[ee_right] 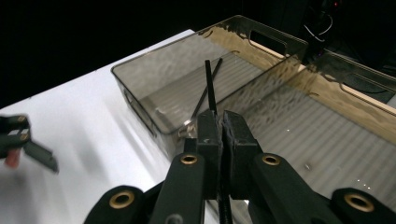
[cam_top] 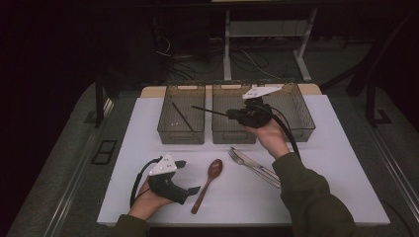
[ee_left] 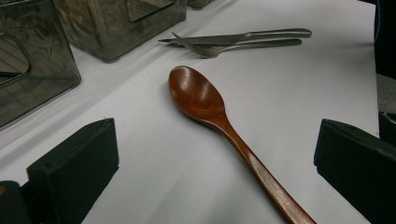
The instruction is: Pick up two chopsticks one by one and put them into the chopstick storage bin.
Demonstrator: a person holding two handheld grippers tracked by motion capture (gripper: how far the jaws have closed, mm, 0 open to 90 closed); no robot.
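My right gripper (cam_top: 229, 114) (ee_right: 222, 122) is shut on a thin black chopstick (cam_top: 210, 110) (ee_right: 209, 81). It holds the stick above the middle bin (cam_top: 232, 136), tip pointing left over the left bin (cam_top: 181, 85) (ee_right: 140, 108). A second black chopstick (cam_top: 182, 116) (ee_right: 200, 103) lies inside that left bin. Low at the front left, my left gripper (cam_top: 188, 177) (ee_left: 217, 140) is open just above the table. A brown wooden spoon (cam_top: 208, 180) (ee_left: 201, 98) lies beside it, and in the left gripper view its handle runs between the jaws untouched.
A metal fork (cam_top: 243, 162) (ee_left: 243, 47) and knife (cam_top: 258, 163) (ee_left: 243, 36) lie together right of the spoon. A third smoky bin (cam_top: 302, 118) stands at the back right. The white table top (cam_top: 336, 163) ends close to the left hand.
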